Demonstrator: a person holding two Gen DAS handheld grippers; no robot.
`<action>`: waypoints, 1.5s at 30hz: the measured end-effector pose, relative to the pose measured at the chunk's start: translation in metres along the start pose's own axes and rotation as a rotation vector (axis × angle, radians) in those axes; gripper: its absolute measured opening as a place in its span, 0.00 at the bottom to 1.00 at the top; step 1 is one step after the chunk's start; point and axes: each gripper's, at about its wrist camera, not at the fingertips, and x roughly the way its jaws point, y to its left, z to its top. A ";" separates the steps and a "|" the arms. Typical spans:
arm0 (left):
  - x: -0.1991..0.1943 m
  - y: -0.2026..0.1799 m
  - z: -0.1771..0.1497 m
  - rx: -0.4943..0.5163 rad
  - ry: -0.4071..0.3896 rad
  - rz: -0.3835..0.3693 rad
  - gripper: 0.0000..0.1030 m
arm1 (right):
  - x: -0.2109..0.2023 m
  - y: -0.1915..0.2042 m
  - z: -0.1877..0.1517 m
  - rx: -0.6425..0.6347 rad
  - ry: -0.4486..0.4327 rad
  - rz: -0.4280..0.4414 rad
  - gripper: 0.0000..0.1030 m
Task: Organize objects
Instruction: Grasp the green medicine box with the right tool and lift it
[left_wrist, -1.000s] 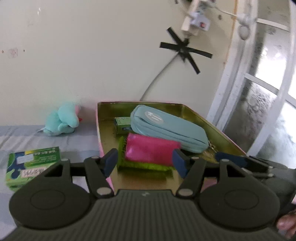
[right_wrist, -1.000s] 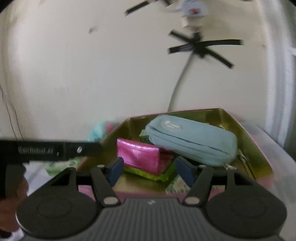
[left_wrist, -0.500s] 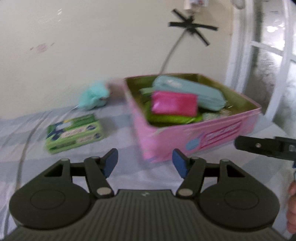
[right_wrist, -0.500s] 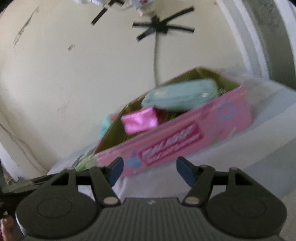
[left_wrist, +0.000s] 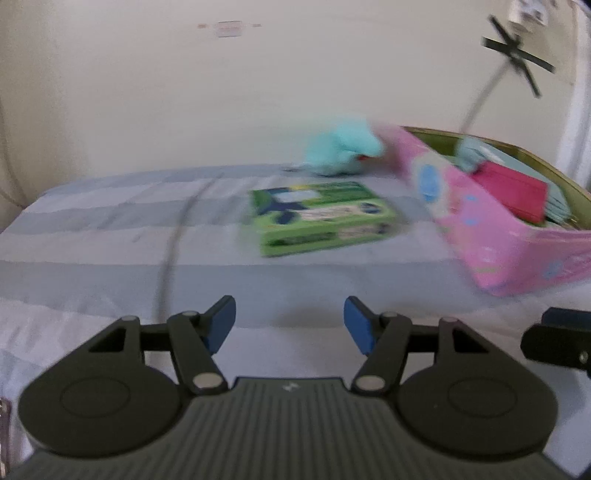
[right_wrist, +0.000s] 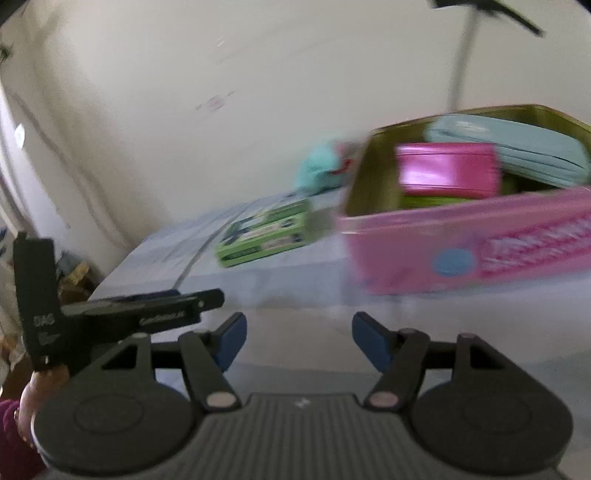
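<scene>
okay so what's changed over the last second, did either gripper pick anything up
Neither did. Both grippers pulled back from over the pink tin toward the near edge of the bed, and the left gripper swung left to face the green box. The right gripper is also open and empty. Tin contents, box and plush stayed put.

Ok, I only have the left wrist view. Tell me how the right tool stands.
Observer: The right tool is open, with nothing between its fingers.
Operator: Now tell me what lies under the pink pouch in the pink box.
Observer: The right wrist view shows a flat green item under that pouch. It is too blurred to identify.
</scene>
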 end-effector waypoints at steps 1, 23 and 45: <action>0.001 0.009 0.001 -0.016 -0.008 0.016 0.65 | 0.008 0.009 0.003 -0.021 0.012 0.010 0.64; 0.002 0.107 -0.005 -0.463 -0.064 0.040 0.65 | 0.232 0.043 0.127 -0.127 0.174 -0.111 0.79; 0.010 0.078 0.000 -0.351 -0.046 -0.164 0.70 | 0.137 0.104 0.000 -0.520 0.127 0.040 0.76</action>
